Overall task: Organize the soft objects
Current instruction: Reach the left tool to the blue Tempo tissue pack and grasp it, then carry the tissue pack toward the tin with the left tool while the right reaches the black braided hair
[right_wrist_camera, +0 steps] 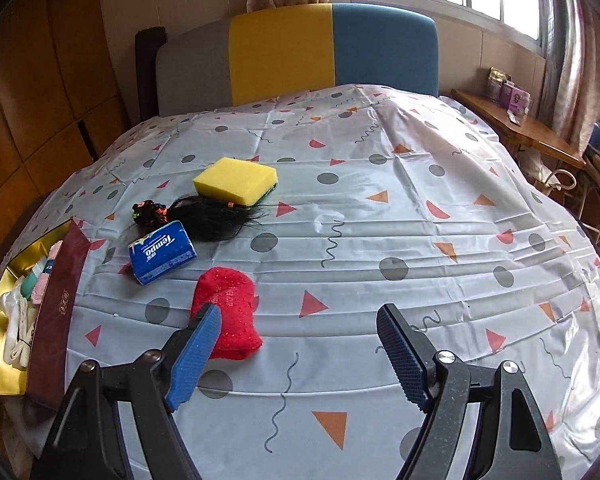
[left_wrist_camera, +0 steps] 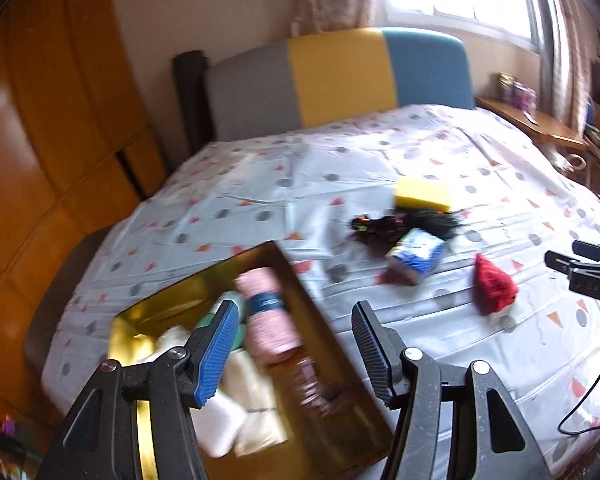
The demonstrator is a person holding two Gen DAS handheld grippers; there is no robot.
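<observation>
A gold-lined box sits on the bed at the lower left, holding a pink roll with a blue band and several white soft items. My left gripper hovers open over the box with nothing pinched. My right gripper is open just above the sheet, its left finger overlapping the near edge of a red knitted cloth. Beyond lie a blue tissue pack, a black hairpiece and a yellow sponge. The right gripper also shows at the right edge of the left wrist view.
The bed's patterned sheet spreads wide to the right. A grey, yellow and blue headboard stands at the back, a wooden wardrobe on the left, a wooden side table on the right. A black cable hangs by a hand.
</observation>
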